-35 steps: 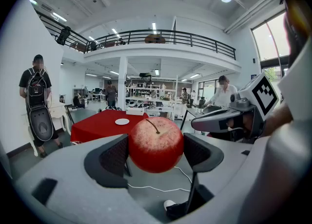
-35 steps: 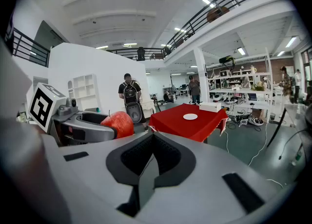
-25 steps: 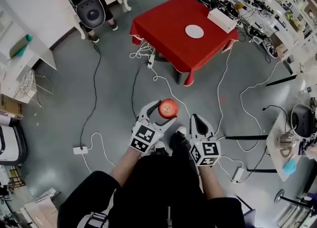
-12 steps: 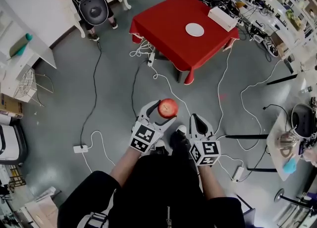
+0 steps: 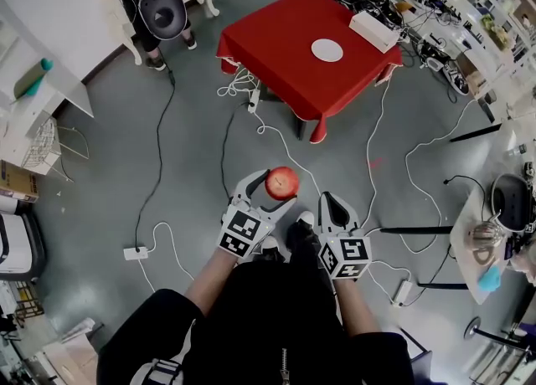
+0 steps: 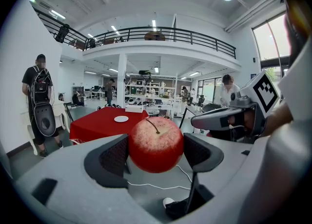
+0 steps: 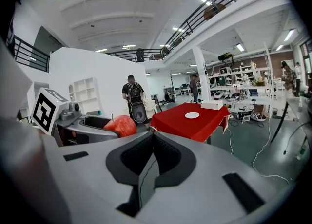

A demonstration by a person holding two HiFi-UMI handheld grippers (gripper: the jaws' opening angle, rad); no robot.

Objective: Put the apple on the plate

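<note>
**Apple pinched in the left gripper, plate well ahead**

The left gripper (image 5: 270,192) is pinching a round, speckled red apple (image 6: 156,144) between its ribbed black pads (image 6: 115,158), with the stem pointing up. The right gripper (image 7: 148,157), just to its right, is holding its jaws pressed together on nothing. Well ahead of both, a small round white plate (image 5: 327,50) is lying on a table (image 5: 276,44) draped in red cloth.

Bright ceiling lights — sharp, fisheye-warped edges

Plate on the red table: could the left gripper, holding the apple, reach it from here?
Probably not yet: the plate lies far beyond the left gripper, across open floor crossed only by cables.
</note>
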